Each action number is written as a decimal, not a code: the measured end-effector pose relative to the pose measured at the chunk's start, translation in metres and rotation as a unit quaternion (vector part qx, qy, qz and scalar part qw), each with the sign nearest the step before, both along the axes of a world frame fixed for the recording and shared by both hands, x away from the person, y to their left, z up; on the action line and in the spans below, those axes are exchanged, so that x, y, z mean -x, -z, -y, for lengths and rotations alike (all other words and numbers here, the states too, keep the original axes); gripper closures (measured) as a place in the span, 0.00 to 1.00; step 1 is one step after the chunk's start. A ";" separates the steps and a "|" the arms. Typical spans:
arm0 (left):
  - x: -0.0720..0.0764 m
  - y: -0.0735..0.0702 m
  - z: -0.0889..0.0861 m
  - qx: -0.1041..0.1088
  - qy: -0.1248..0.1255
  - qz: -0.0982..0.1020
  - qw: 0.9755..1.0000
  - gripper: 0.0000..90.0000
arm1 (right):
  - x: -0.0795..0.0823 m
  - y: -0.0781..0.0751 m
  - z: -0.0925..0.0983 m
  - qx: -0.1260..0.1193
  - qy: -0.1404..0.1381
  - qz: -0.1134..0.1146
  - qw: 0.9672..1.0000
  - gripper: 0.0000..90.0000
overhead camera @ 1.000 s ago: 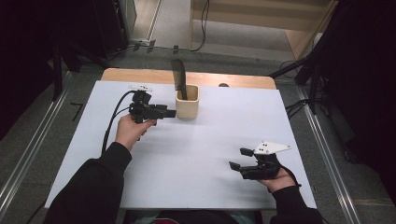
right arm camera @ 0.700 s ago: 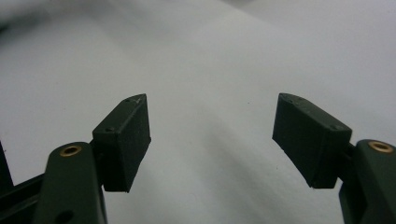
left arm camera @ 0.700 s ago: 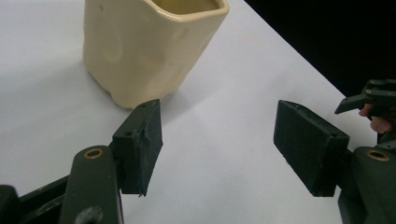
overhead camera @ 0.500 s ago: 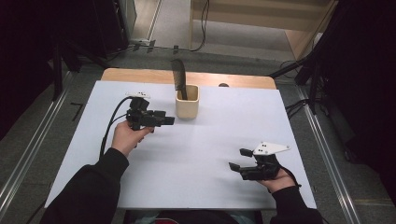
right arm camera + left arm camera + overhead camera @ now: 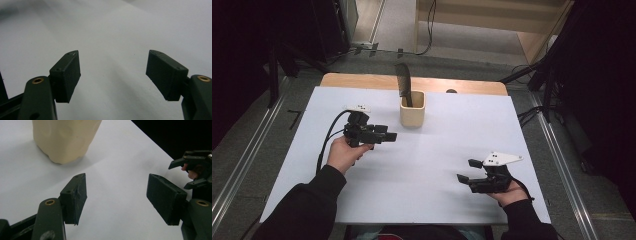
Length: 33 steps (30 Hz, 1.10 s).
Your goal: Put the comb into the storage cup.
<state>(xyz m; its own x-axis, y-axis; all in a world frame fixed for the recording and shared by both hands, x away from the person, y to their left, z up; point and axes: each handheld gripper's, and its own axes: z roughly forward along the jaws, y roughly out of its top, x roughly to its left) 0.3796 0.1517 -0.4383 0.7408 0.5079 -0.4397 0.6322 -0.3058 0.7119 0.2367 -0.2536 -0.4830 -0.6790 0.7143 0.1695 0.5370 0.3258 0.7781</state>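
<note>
Left gripper (image 5: 384,136), jaws apart and empty, sat just short of the beige holder (image 5: 412,108) ahead of it, a dark comb (image 5: 404,82) standing inside; right gripper (image 5: 472,172), likewise spread and empty, lay well apart. A careless advance could have tipped the light holder

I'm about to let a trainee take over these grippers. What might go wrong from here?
The tall dark comb stands well above the beige holder, so a nudge from the open left gripper nearby may tip both. The left gripper's cable loops over the table and might snag.
</note>
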 end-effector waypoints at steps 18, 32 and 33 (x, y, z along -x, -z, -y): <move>0.020 0.002 -0.011 -0.001 0.013 -0.003 1.000 0.34 | 0.000 0.000 0.000 0.000 0.000 0.000 1.000 0.29; 0.041 0.006 -0.023 -0.025 0.007 0.008 1.000 0.34 | 0.000 0.000 0.001 0.003 0.002 -0.002 1.000 0.29; 0.042 0.006 -0.024 -0.026 0.006 0.008 1.000 0.34 | 0.000 0.000 0.001 0.003 0.003 -0.003 1.000 0.29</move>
<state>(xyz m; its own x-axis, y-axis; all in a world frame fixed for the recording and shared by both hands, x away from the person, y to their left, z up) 0.3375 0.1753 -0.4444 0.7538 0.5208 -0.4008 0.6168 -0.3503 0.7049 0.2367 -0.2547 -0.4832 -0.6745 0.7187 0.1692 0.5428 0.3274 0.7734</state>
